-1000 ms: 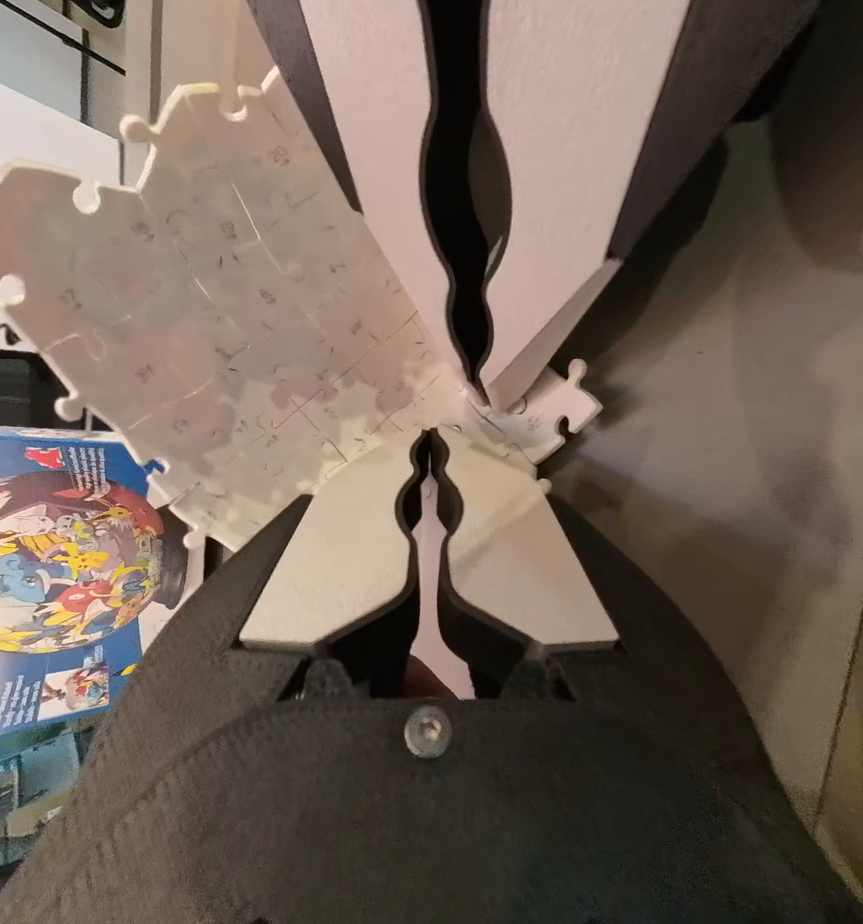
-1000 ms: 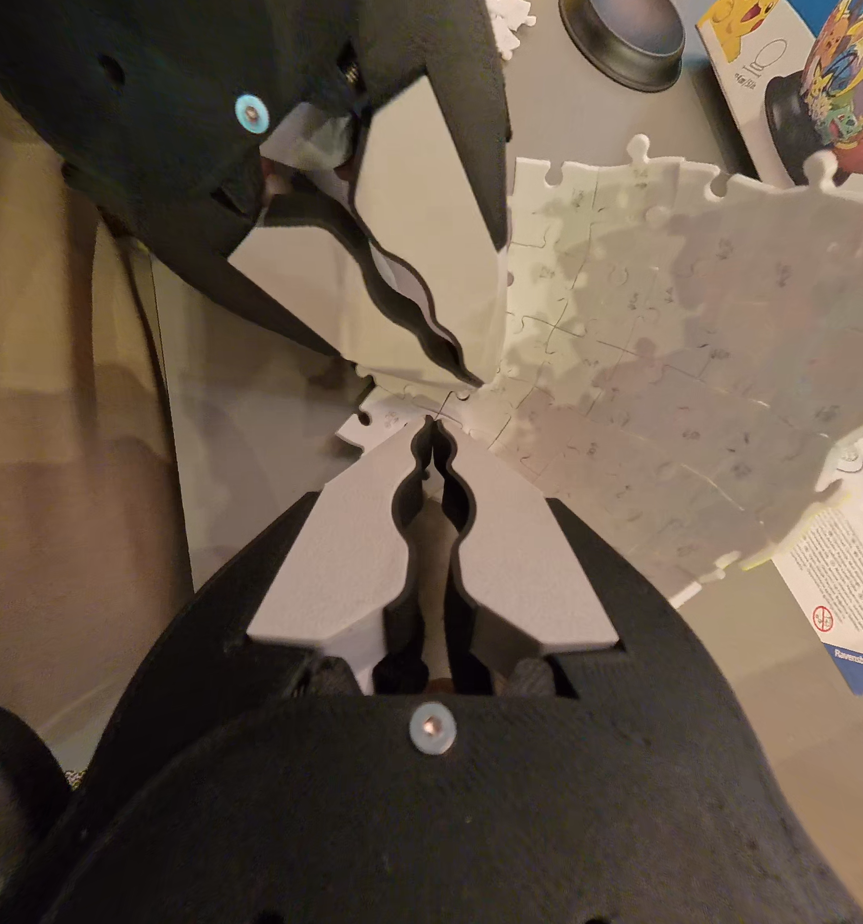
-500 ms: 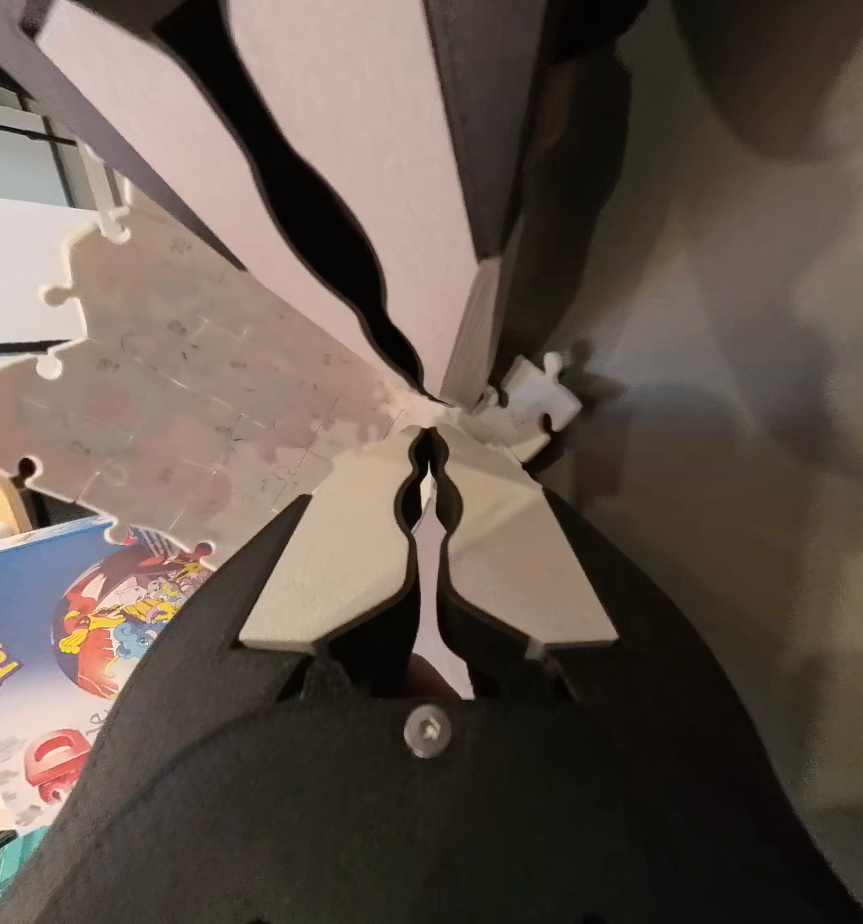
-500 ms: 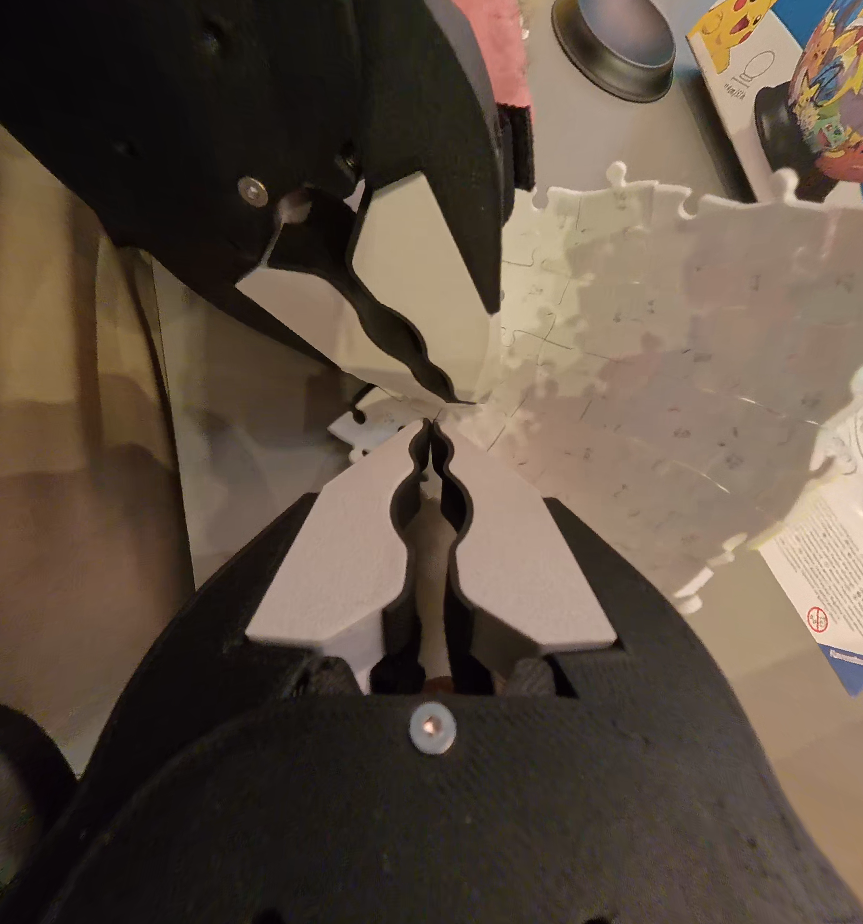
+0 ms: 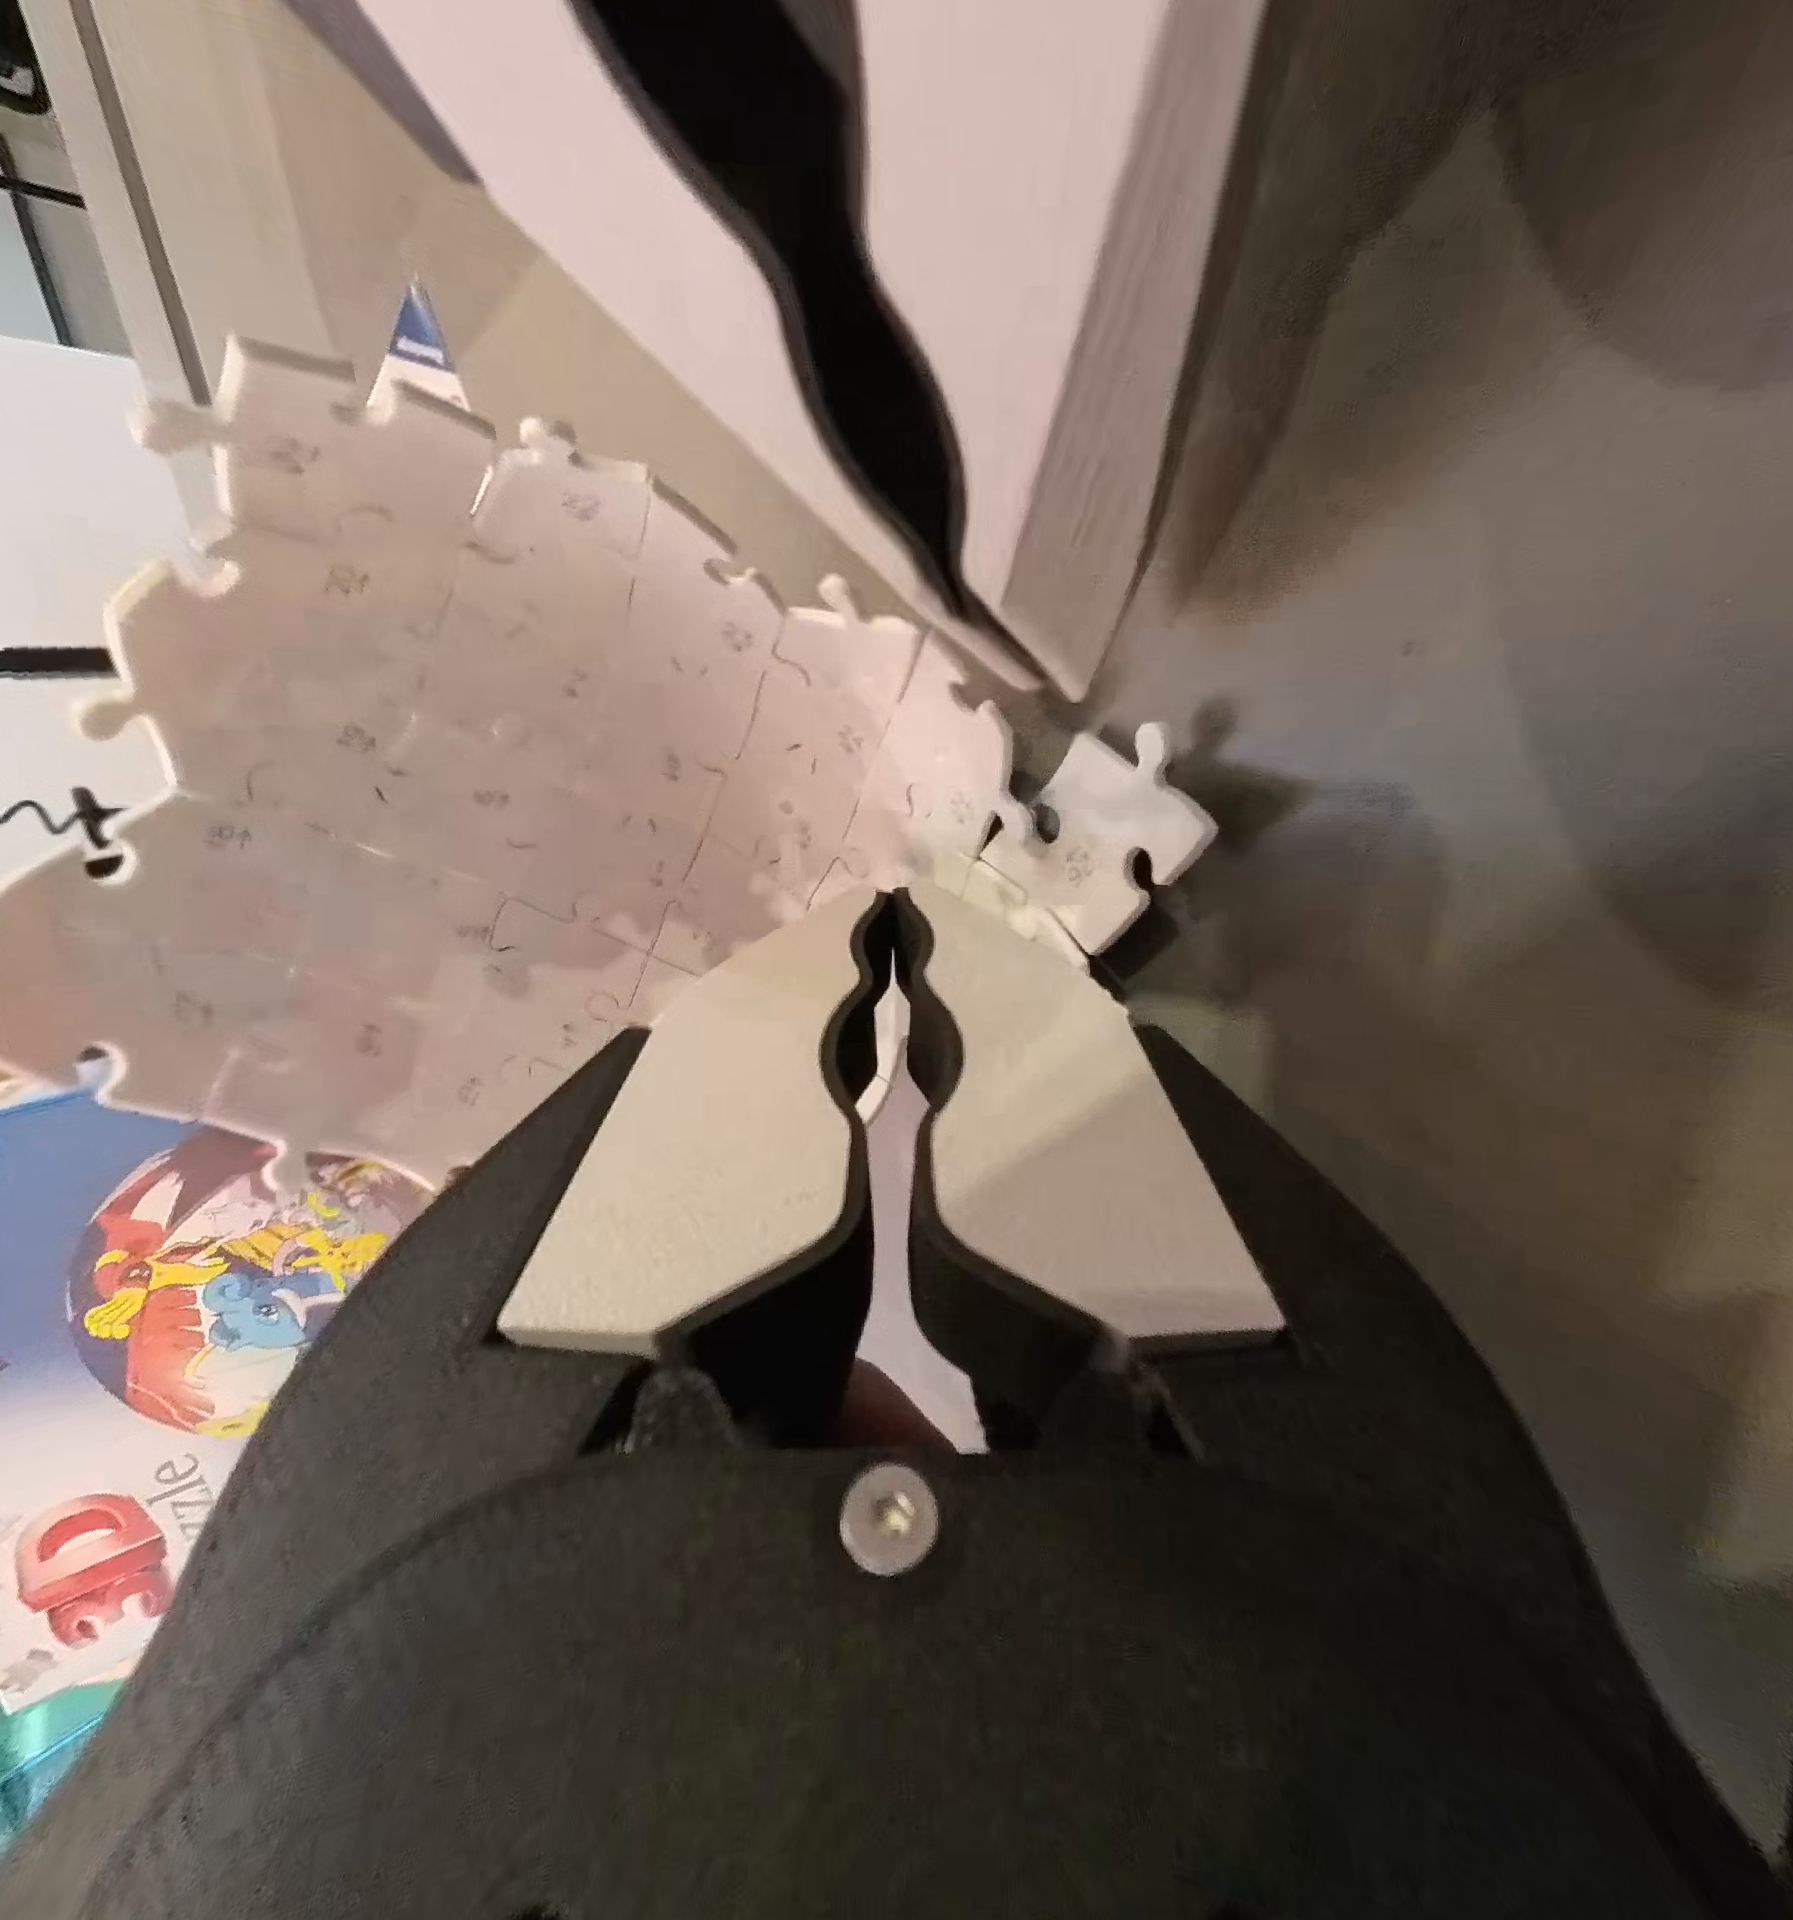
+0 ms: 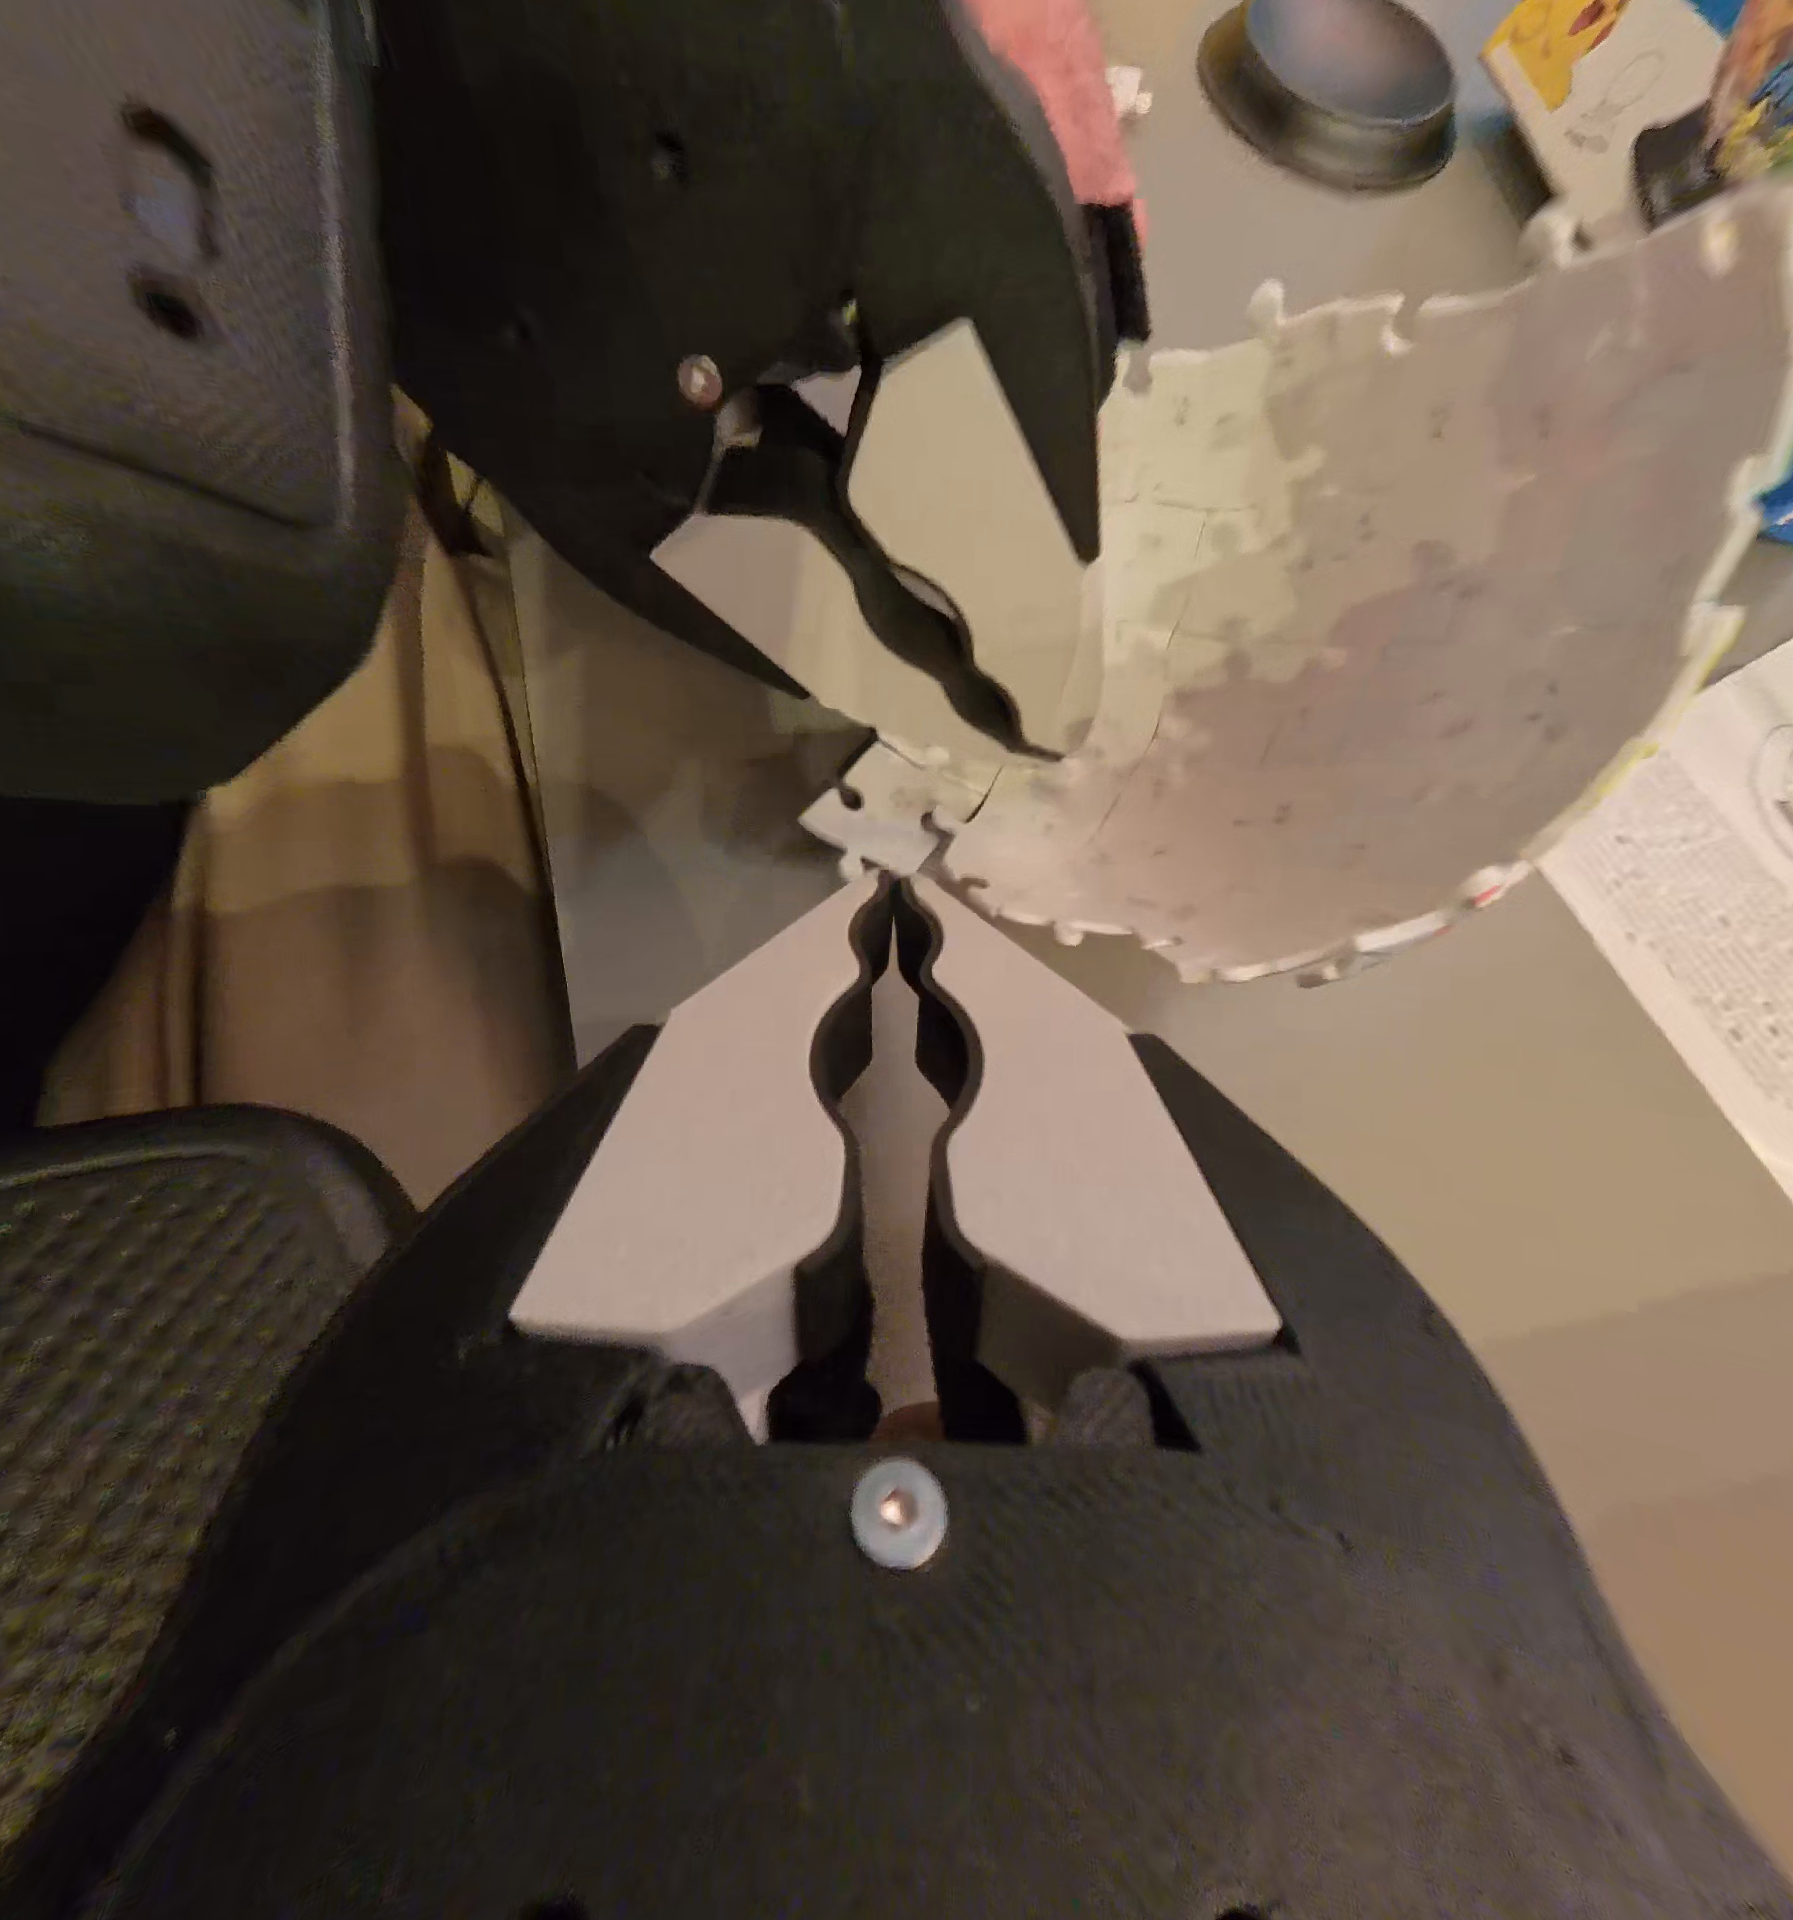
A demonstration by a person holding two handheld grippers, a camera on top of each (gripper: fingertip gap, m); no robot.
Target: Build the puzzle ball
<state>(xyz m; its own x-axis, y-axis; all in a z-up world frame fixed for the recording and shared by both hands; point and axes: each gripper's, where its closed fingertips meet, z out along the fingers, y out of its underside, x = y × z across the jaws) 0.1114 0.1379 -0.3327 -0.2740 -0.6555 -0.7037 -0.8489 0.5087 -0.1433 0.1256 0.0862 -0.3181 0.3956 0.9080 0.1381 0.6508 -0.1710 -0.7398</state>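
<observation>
A: Where was the puzzle ball shell?

B: The curved shell of joined white pieces [image 5: 476, 831] was held off the grey table [image 5: 1494, 935], inner side toward the cameras. In the right wrist view it spread from centre toward 2 o'clock [image 6: 1391, 623].

A: And the newest piece?

B: One single piece [image 5: 1120, 842] sat at the shell's edge, just past 12 o'clock of the left gripper [image 5: 892, 904]. Whether its tabs were fully seated could not be told.

A: State of the tools?

B: The left gripper's jaws were drawn together on the shell's rim. The right gripper [image 6: 890, 891] had its jaws nearly together at the single piece [image 6: 876, 821]; whether it pinched the piece could not be confirmed.

A: Progress?

B: Judged roughly part-way: one open section existed, with ragged tabbed edges and no closed sphere. Remaining pieces were not visible.

A: Surroundings?

B: The printed puzzle box [image 5: 144, 1351] lay at 8 o'clock in the left view; a dark round stand [image 6: 1328, 94] at 1 o'clock and an instruction sheet [image 6: 1702, 935] at 3 o'clock in the right view.
</observation>
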